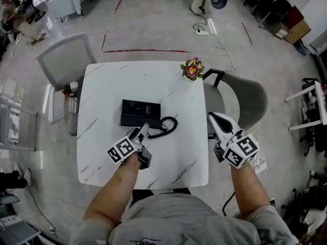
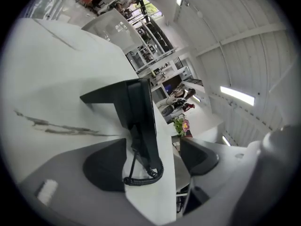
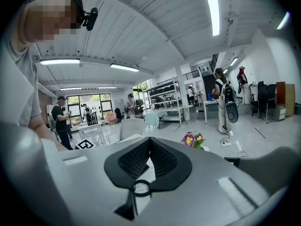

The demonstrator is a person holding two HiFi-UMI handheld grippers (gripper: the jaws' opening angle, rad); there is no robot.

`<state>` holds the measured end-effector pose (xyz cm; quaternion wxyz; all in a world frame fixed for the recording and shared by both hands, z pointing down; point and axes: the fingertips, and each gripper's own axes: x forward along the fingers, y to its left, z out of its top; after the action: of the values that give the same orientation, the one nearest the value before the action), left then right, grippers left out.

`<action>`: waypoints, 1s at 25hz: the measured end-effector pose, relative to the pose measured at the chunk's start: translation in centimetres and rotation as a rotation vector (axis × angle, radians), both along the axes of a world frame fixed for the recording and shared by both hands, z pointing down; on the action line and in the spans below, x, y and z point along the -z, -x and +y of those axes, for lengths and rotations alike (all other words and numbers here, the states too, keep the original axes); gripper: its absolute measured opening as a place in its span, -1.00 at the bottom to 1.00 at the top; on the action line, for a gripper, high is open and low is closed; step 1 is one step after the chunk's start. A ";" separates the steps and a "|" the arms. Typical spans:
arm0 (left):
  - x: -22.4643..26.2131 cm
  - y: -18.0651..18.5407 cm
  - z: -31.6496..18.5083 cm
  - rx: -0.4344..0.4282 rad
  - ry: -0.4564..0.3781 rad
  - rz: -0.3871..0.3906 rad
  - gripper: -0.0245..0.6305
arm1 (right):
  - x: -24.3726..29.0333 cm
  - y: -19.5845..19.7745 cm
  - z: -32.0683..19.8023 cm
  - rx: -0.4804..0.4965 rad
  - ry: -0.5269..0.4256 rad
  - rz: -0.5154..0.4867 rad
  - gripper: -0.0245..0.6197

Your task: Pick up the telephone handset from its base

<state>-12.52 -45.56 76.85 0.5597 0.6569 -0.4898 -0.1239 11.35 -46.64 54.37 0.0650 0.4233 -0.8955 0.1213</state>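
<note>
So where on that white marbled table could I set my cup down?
The far-left stretch of the white marbled table is bare, and so is the right side between the black coiled cord and the table's edge. The middle is crowded: black telephone, cord and left gripper. Pink flowers take the far-right corner.

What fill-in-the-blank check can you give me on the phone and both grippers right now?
1. The left gripper has its fingers ____, pointed at the black telephone.
2. The right gripper, off the table's edge, has its fingertips pressed ____, holding nothing.
3. The flowers stand at the table's far ____ corner.
Missing words: apart; together; right.
</note>
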 end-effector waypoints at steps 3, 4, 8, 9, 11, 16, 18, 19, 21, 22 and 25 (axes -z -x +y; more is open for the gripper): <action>-0.5 0.0 -0.7 0.026 0.012 0.009 0.26 | -1.5 -0.7 -0.1 -0.008 0.018 -0.009 -0.91; -0.5 0.0 -1.0 0.035 0.015 0.010 0.23 | -1.8 -0.8 -0.1 -0.011 0.024 -0.011 -0.91; -0.9 0.3 -2.0 0.063 0.034 0.006 0.11 | -2.7 -1.2 0.0 -0.018 0.051 -0.008 -0.91; -1.3 0.4 -2.1 0.070 0.046 0.003 0.08 | -2.9 -1.3 0.0 -0.021 0.055 -0.009 -0.91; -2.0 0.8 -2.2 0.083 0.073 0.001 -0.05 | -3.2 -1.5 0.1 -0.024 0.058 -0.011 -0.91; -2.4 0.9 -2.4 0.084 0.101 0.008 -0.17 | -3.2 -2.3 0.1 -0.039 0.061 -0.013 -0.91; -2.5 0.9 -2.3 0.084 0.119 0.009 -0.18 | -3.0 -2.5 0.2 -0.045 0.062 -0.015 -0.91; -2.5 0.9 -2.2 0.084 0.131 0.008 -0.18 | -2.9 -2.7 0.3 -0.045 0.061 -0.017 -0.91; -2.5 1.0 -1.9 0.084 0.154 0.004 -0.19 | -2.7 -2.9 0.4 -0.045 0.056 -0.019 -0.91; -2.5 1.0 -1.8 0.085 0.163 0.000 -0.19 | -2.6 -2.9 0.5 -0.045 0.053 -0.020 -0.91; -2.7 1.1 -1.6 0.082 0.182 -0.018 -0.18 | -2.1 -3.1 0.6 -0.050 0.051 -0.018 -0.91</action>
<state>-13.62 -47.20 79.52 0.6071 0.5838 -0.5305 -0.0960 14.44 -46.00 56.44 0.0646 0.4425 -0.8819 0.1494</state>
